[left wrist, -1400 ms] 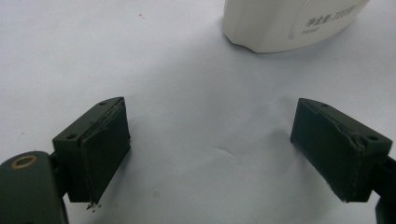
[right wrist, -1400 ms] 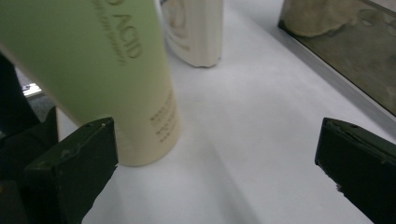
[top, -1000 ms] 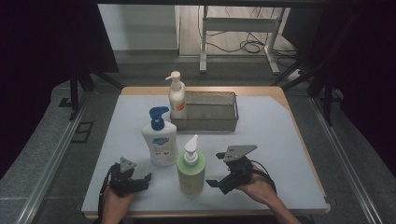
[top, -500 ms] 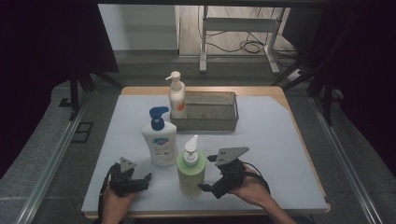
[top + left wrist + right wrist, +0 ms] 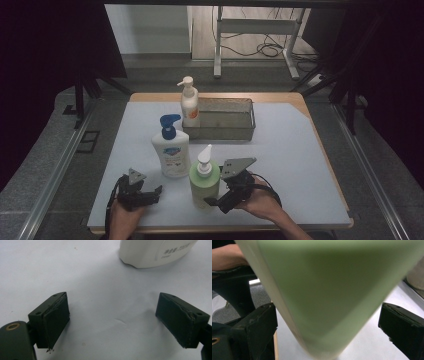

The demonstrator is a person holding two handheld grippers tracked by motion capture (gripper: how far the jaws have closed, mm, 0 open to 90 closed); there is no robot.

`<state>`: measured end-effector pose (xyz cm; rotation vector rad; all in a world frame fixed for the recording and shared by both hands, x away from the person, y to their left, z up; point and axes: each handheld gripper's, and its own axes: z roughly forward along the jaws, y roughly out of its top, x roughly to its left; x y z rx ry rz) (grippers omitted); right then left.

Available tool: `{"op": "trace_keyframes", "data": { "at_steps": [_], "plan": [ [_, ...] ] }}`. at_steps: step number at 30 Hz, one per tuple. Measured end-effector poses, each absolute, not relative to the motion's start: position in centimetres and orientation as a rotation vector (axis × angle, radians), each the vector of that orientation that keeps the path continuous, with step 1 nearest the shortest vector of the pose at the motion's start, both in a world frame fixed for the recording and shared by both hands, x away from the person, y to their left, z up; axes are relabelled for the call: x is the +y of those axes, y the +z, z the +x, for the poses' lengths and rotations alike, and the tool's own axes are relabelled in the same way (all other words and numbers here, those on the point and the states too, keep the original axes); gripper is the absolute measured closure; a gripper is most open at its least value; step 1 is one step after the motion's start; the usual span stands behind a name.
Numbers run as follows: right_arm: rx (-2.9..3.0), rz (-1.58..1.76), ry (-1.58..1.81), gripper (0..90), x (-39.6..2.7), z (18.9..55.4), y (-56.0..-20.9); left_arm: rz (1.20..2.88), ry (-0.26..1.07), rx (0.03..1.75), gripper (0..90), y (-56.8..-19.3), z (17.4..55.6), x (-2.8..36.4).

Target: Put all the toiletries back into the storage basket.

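Right gripper view, green bottle (image 5: 332,295) between open gripper (image 5: 329,322) jaws

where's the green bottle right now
In the high view the green bottle stands near the table's front edge, just in front of the white bottle, with the right tool open around its base.

Upright green pump bottle (image 5: 204,181), near table edge
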<state>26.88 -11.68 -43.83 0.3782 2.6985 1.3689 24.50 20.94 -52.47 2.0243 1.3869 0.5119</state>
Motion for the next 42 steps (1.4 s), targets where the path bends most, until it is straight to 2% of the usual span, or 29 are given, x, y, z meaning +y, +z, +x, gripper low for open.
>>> {"op": "trace_keyframes", "data": {
  "at_steps": [24,42],
  "plan": [
    [2.652,0.334,1.413,10.5,-9.8,27.0,-43.1,2.024,0.512,1.387,11.5,-52.5,24.5,20.9],
    [2.645,0.410,1.340,12.2,-9.6,26.8,-42.6,2.025,0.512,1.387,11.5,-52.5,24.5,20.9]
  ]
}}
